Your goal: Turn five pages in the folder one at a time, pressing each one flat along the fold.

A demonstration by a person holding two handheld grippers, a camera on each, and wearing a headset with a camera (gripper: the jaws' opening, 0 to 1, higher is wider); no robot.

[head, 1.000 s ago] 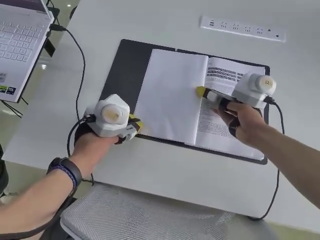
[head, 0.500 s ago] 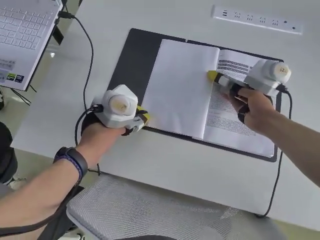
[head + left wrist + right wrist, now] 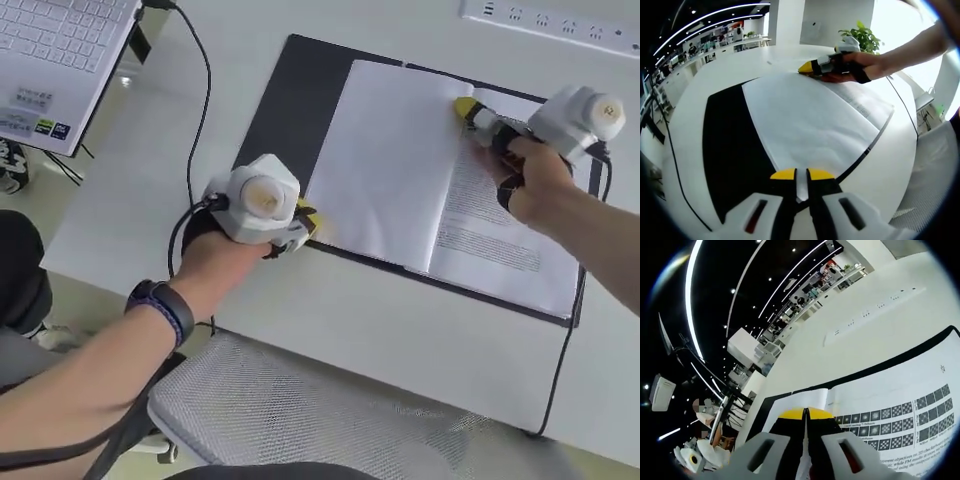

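folder (image 3: pixel 290 100), open flat toward the near edge of the table (image 3: pixel 330 330). left gripper (image 3: pixel 308 218): jaws closed together at the near left corner of the blank page (image 3: pixel 390 150). right gripper (image 3: pixel 464 106): jaws clenched, tip on the fold (image 3: pixel 447 190) by the folder's far edge.

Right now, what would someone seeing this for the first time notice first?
A black folder lies open on the white table, with a large blank page spread across its middle and a printed page to the right. The right gripper, yellow-tipped, presses at the far end of the fold between them. The left gripper sits at the blank page's near corner.
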